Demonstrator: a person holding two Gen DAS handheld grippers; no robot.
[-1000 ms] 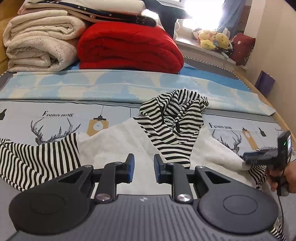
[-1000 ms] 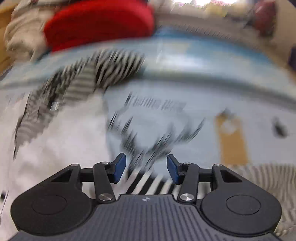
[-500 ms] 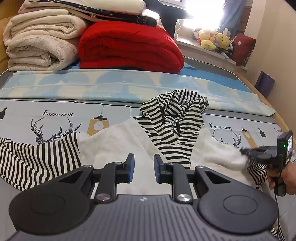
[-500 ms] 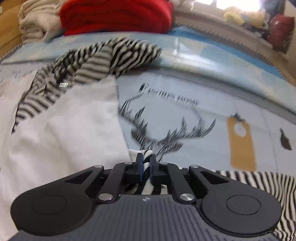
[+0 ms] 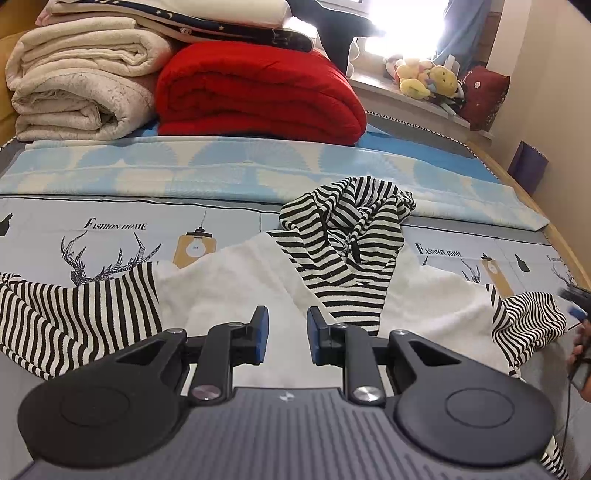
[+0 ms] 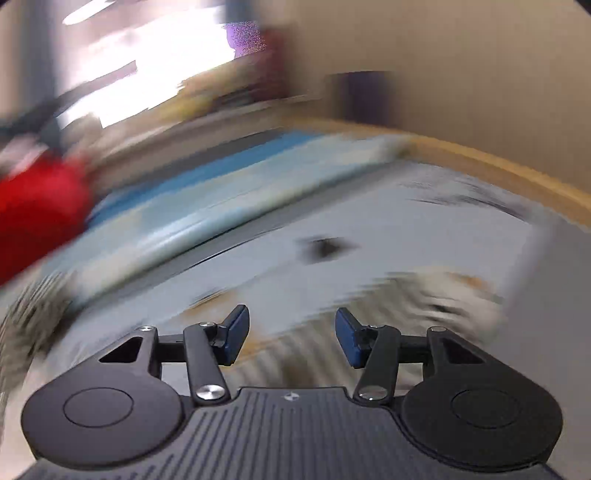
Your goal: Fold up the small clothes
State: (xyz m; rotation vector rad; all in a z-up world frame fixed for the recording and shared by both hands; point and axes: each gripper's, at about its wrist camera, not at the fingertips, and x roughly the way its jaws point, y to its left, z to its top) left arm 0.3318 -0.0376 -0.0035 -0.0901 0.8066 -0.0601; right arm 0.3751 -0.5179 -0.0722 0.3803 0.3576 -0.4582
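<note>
A small hoodie [image 5: 236,295] lies spread on the bed [image 5: 110,206], white fleecy body with black-and-white striped sleeves and hood. The hood [image 5: 347,229] is bunched up in soft folds at the far middle. One striped sleeve [image 5: 74,314] stretches flat to the left; the other sleeve [image 5: 528,321] is crumpled in a loose hump at the right, just beside the right gripper at the frame edge.

The left gripper [image 5: 284,332] hovers over the white body, its blue-padded jaws a little apart with nothing between them. The right gripper [image 6: 291,336] shows in its own blurred view with jaws opening and nothing between them, only smeared sheet and stripes beyond. A hand [image 5: 581,347] at the right edge holds it.

The sheet is smooth pale blue-grey cotton printed with stag heads, hanging lamp bulbs and the words "FASHION HOME" [image 5: 115,224], repeated at the right. A light blue and cream fan-patterned cover [image 5: 221,166] lies folded across the bed behind the hoodie. Past it sit a thick red quilt [image 5: 255,96], puffy and folded, and cream blankets [image 5: 81,88] stacked at the left, with a dark star-trimmed cloth [image 5: 221,31] on top. Plush toys [image 5: 428,79] and a dark red cushion [image 5: 484,96] line the bright window ledge. A purple bag [image 5: 526,166] stands by the beige wall.
</note>
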